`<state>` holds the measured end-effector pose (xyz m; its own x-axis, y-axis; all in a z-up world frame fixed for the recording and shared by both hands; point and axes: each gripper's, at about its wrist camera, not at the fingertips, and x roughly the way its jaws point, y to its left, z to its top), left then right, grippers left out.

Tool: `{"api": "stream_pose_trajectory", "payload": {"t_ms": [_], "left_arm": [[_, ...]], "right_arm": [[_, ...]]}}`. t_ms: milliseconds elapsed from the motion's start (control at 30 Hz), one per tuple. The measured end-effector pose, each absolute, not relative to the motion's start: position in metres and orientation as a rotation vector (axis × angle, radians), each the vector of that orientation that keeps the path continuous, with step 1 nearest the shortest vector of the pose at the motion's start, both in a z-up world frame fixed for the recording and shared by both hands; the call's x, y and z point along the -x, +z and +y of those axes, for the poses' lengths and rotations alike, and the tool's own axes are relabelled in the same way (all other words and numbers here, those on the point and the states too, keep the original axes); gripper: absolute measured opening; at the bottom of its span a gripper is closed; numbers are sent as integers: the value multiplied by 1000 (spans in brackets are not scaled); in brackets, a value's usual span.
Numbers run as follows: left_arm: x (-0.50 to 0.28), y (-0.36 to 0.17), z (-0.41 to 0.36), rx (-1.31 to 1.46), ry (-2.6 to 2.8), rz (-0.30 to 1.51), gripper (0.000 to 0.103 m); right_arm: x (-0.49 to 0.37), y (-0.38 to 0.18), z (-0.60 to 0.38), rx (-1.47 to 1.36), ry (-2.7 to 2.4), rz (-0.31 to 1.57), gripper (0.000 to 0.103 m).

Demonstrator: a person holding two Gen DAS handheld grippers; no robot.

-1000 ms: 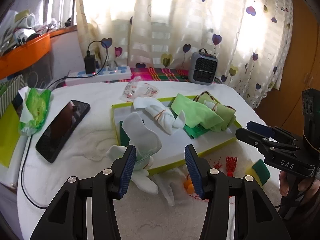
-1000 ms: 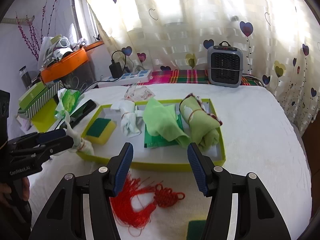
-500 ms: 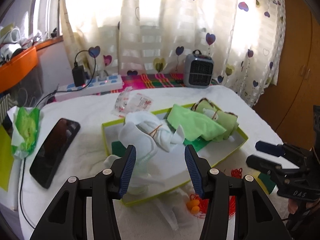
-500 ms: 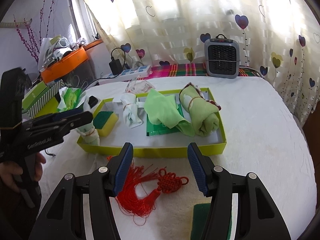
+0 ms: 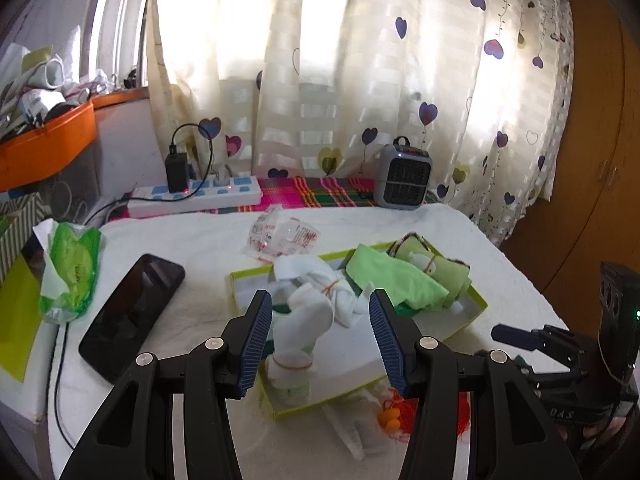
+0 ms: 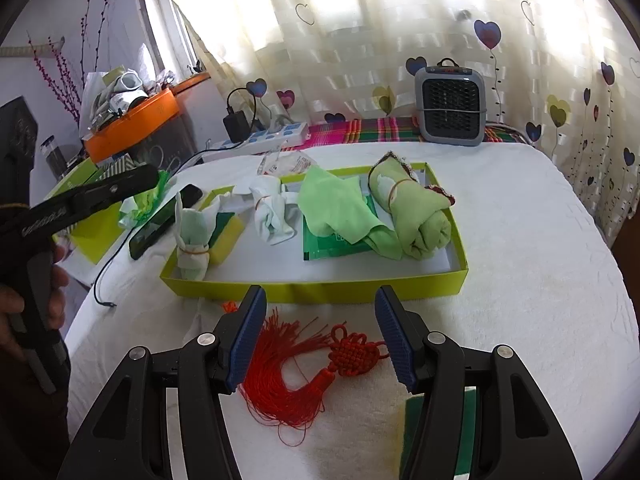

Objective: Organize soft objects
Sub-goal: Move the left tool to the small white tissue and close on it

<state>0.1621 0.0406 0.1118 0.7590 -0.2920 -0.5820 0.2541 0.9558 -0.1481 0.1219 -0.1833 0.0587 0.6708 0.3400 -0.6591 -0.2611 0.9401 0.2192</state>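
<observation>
A yellow-green tray [image 6: 320, 292] sits on the white-covered table. It holds a banded white sock bundle [image 6: 194, 240] standing in its near left corner, a second white bundle [image 6: 270, 212], a yellow-green sponge [image 6: 228, 232], a green cloth [image 6: 340, 208] and a rolled green towel [image 6: 416, 216]. My left gripper [image 5: 320, 332] is open and empty, hovering short of the standing bundle [image 5: 298, 340]; from the right wrist it [image 6: 140, 182] shows up and left of the tray. My right gripper [image 6: 320, 332] is open over a red tassel knot [image 6: 352, 354]. A green sponge [image 6: 416, 432] lies near it.
A black phone [image 5: 132, 316], a green wipes pack [image 5: 70, 268] and a cable lie left of the tray. A power strip [image 5: 196, 196], a plastic packet [image 5: 280, 236] and a small grey heater [image 5: 404, 180] stand behind it. An orange bin [image 5: 44, 148] hangs far left.
My left gripper has drawn back and risen away from the banded white bundle, which stays standing in the tray's corner. The right gripper has hardly moved.
</observation>
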Motion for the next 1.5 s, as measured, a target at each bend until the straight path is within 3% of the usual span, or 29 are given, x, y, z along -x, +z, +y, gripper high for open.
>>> {"api": "stream_pose_trajectory", "payload": {"t_ms": [433,1233,1500], "left_arm": [[-125,64,56,130,-305,765,50],[-142,13,11,88,-322,935,49],[-145,11,16,88,-281,924,26]], "right_arm": [[-114,52,-179,-117,351,775,58],[-106,43,-177,-109,347,781,58],[-105,43,-176,-108,346,785,58]]}}
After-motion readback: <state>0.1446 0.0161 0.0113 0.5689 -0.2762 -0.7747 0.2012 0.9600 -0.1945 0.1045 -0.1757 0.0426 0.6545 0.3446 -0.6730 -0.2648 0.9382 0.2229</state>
